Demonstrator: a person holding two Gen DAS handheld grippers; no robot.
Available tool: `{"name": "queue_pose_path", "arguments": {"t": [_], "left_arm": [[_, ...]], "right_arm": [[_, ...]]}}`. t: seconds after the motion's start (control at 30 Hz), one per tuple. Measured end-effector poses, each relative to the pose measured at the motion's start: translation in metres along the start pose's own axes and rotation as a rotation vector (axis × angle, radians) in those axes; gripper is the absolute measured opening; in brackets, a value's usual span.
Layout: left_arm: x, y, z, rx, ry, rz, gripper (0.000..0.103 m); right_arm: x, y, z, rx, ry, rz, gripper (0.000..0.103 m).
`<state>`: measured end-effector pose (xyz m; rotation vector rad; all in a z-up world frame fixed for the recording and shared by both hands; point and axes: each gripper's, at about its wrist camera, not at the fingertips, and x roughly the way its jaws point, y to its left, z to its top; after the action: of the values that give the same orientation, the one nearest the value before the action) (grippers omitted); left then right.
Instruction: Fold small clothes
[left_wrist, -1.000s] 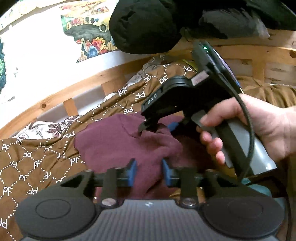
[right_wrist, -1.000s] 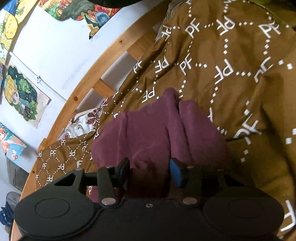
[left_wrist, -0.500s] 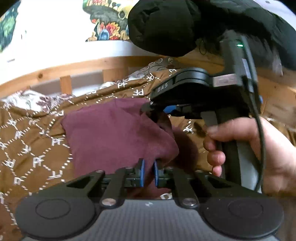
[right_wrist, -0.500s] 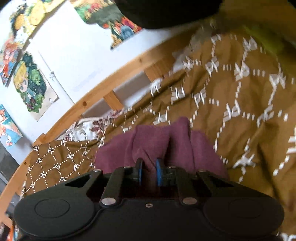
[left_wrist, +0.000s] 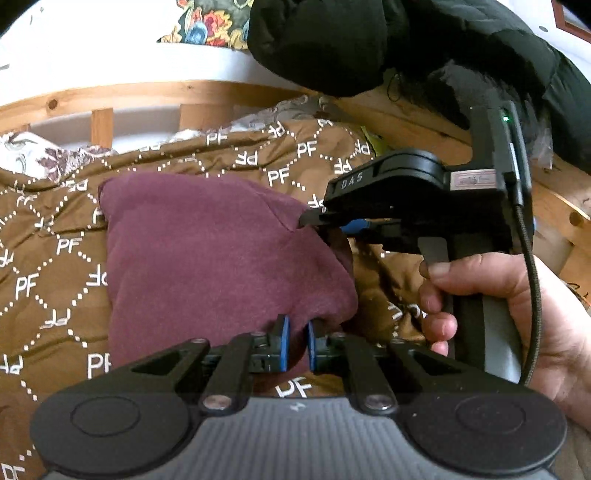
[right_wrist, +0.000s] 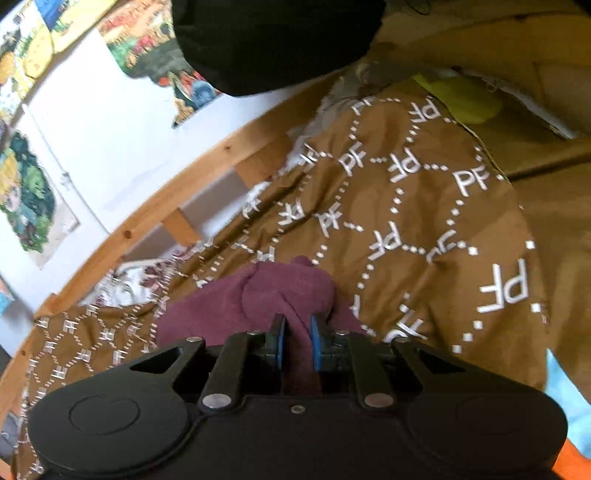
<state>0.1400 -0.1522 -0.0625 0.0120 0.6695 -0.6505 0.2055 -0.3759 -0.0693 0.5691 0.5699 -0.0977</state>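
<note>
A small maroon garment (left_wrist: 207, 254) lies on a brown bedspread printed with white letters (left_wrist: 48, 266). My left gripper (left_wrist: 296, 334) is shut on the garment's near right edge, cloth pinched between the blue pads. In the left wrist view my right gripper (left_wrist: 325, 225), held by a hand (left_wrist: 517, 295), grips the garment's far right corner and holds it raised. In the right wrist view the right gripper (right_wrist: 296, 332) is shut on a bunched fold of the maroon garment (right_wrist: 258, 291). The garment's right edge hangs lifted between the two grips.
A wooden bed rail (left_wrist: 147, 92) runs along the back, with a white wall and colourful posters (right_wrist: 26, 199) behind. A black padded jacket (left_wrist: 369, 40) hangs above. A patterned pillow (left_wrist: 33, 155) sits at back left. A yellow-green item (right_wrist: 461, 96) lies far right.
Both grippers closed onto the maroon garment. The right one then lifted its corner, and the left wrist rolled so the bed rail now looks level.
</note>
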Motion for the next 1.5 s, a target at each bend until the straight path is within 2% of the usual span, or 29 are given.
{"name": "queue_pose_path", "arguments": {"t": [0.13, 0.33, 0.5, 0.6, 0.7, 0.8, 0.87, 1.03, 1.1, 1.2, 1.33, 1.5], "left_arm": [[0.002, 0.003, -0.002, -0.021, 0.013, -0.016, 0.011], [-0.003, 0.005, 0.0, -0.022, 0.009, -0.019, 0.014], [-0.026, 0.01, 0.004, -0.072, -0.042, -0.042, 0.061], [-0.044, 0.022, 0.007, -0.136, -0.092, -0.025, 0.072], [-0.053, 0.042, 0.01, -0.227, -0.129, 0.028, 0.082], [-0.05, 0.068, 0.013, -0.339, -0.132, 0.091, 0.084], [-0.044, 0.09, 0.012, -0.424, -0.116, 0.105, 0.084], [-0.027, 0.132, -0.001, -0.635, -0.057, 0.044, 0.084], [-0.019, 0.14, -0.006, -0.677, -0.019, 0.004, 0.081], [-0.005, 0.141, -0.011, -0.691, 0.041, -0.016, 0.077], [-0.001, 0.132, -0.014, -0.655, 0.062, 0.014, 0.076], [0.002, 0.129, -0.016, -0.639, 0.082, 0.02, 0.076]], "right_arm": [[0.009, -0.007, -0.005, 0.02, 0.058, -0.058, 0.015], [0.009, -0.01, -0.007, 0.023, 0.064, -0.051, 0.015], [0.012, -0.011, -0.006, 0.028, 0.071, -0.047, 0.015], [0.013, -0.012, -0.006, 0.027, 0.073, -0.047, 0.016], [0.013, -0.012, -0.006, 0.029, 0.077, -0.044, 0.016], [0.012, -0.013, -0.005, 0.034, 0.079, -0.043, 0.017], [0.012, -0.013, -0.005, 0.036, 0.08, -0.043, 0.018], [0.012, -0.013, -0.005, 0.031, 0.078, -0.047, 0.018], [0.011, -0.012, -0.006, 0.025, 0.076, -0.05, 0.018], [0.01, -0.011, -0.006, 0.026, 0.08, -0.047, 0.018], [0.01, -0.013, -0.006, 0.037, 0.085, -0.046, 0.02], [0.009, -0.016, -0.007, 0.066, 0.09, -0.034, 0.03]]}}
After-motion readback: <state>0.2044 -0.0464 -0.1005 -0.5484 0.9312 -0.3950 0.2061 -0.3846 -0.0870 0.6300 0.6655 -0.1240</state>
